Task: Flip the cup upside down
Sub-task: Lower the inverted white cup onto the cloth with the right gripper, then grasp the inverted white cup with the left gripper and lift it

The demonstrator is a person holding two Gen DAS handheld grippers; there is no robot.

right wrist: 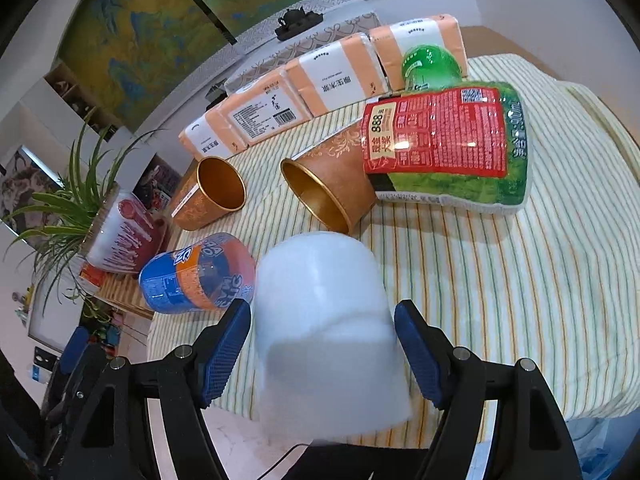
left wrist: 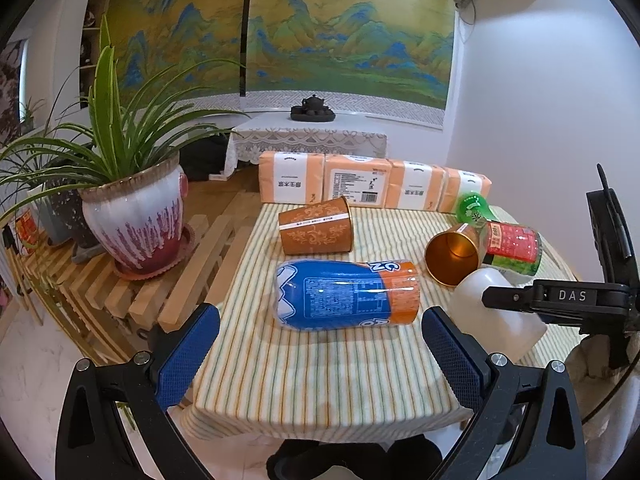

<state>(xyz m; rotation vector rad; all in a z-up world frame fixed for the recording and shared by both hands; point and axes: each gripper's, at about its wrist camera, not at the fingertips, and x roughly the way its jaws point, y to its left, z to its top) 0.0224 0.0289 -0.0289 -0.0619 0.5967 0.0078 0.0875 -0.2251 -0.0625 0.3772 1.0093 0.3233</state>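
Observation:
A translucent white plastic cup (right wrist: 328, 320) sits between the blue pads of my right gripper (right wrist: 322, 344), closed end away from the camera and wide mouth toward it. The pads flank its sides with small gaps, so the jaws look open. The cup also shows in the left wrist view (left wrist: 496, 312), with the right gripper's black finger (left wrist: 560, 300) across it. My left gripper (left wrist: 320, 352) is open and empty above the striped tablecloth's (left wrist: 320, 392) near edge, in front of a lying blue-and-orange bottle (left wrist: 348, 296).
Two orange paper cups (left wrist: 316, 226) (left wrist: 454, 256) lie on their sides. A green bottle with a red label (right wrist: 444, 144) lies at the right. Tissue packs (left wrist: 372, 182) line the table's back. A potted plant (left wrist: 136, 216) stands on a slatted bench at the left.

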